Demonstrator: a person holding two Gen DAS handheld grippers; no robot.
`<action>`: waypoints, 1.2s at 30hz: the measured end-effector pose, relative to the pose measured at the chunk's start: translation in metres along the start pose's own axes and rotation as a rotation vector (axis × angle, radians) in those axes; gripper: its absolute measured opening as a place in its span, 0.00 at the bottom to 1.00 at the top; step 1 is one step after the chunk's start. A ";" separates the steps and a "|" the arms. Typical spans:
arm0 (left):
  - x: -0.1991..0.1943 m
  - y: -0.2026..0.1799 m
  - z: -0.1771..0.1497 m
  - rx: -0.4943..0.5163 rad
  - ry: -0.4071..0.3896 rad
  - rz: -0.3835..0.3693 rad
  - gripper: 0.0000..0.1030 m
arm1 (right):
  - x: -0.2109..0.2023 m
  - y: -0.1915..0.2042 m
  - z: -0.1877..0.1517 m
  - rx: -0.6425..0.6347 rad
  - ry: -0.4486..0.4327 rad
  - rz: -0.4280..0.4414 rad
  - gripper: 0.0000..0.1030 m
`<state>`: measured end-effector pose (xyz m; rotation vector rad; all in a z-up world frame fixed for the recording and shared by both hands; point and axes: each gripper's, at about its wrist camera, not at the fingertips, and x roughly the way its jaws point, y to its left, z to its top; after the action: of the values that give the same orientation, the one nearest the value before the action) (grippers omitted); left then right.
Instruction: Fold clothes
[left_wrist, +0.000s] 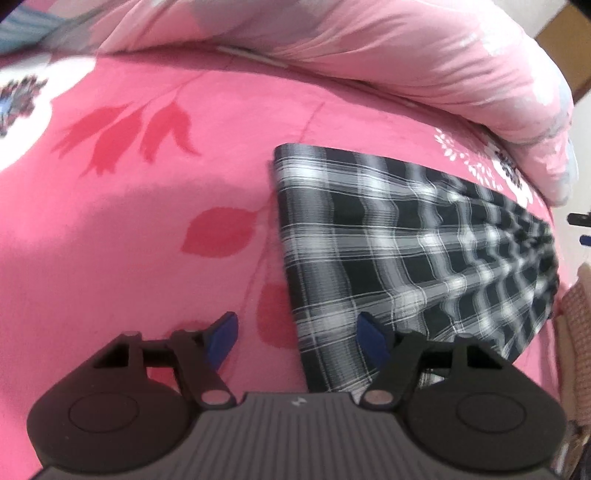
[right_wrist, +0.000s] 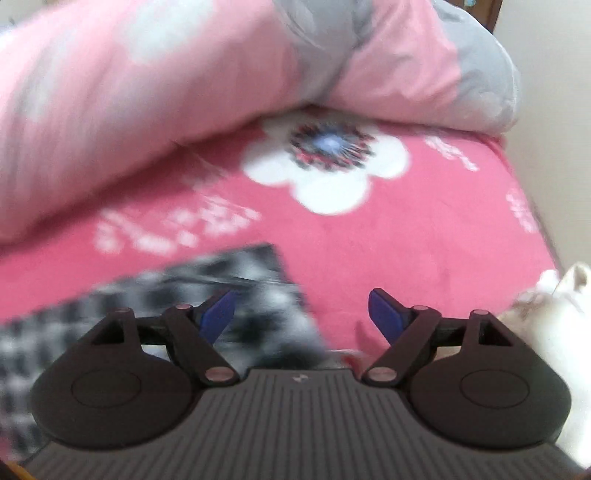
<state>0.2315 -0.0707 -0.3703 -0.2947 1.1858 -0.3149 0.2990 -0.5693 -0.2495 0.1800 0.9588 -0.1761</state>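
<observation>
**Folded plaid garment on a pink floral bed, both grippers released**

While both grippers hang over it with nothing between their blue pads, a black-and-white plaid garment (left_wrist: 406, 258) lies folded flat on a bright pink bedsheet (left_wrist: 129, 221). That garment is the landmark for everything else.

From the left wrist camera, the left gripper (left_wrist: 297, 334) hovers over the garment's near left edge, jaws spread apart and empty; one pad sits above bare sheet, the other above the plaid cloth. Beyond the garment, a pale pink quilt (left_wrist: 406, 55) with grey patches is bunched up along the far side of the bed. Red leaf prints mark the sheet to the garment's left.

From the right wrist camera, which is blurred, the right gripper (right_wrist: 303, 314) is released too, jaws wide, above the garment's right corner (right_wrist: 240, 280). Past the garment, a large white flower print (right_wrist: 325, 166) shows on the sheet. To its right, at the bed's edge, lies a white cloth (right_wrist: 554, 314). A cream wall (right_wrist: 554, 92) stands beyond the quilt.
</observation>
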 end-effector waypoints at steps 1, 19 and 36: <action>0.001 0.005 0.002 -0.017 0.013 -0.020 0.59 | -0.007 0.006 -0.006 0.035 0.013 0.079 0.77; 0.053 0.032 0.051 -0.040 0.156 -0.290 0.47 | 0.028 0.115 -0.285 0.962 0.272 0.654 0.73; 0.092 0.016 0.097 -0.082 0.075 -0.353 0.08 | 0.058 0.174 -0.291 1.074 0.178 0.670 0.08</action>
<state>0.3550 -0.0857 -0.4212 -0.5705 1.2210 -0.5890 0.1402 -0.3375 -0.4478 1.5009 0.8468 -0.0367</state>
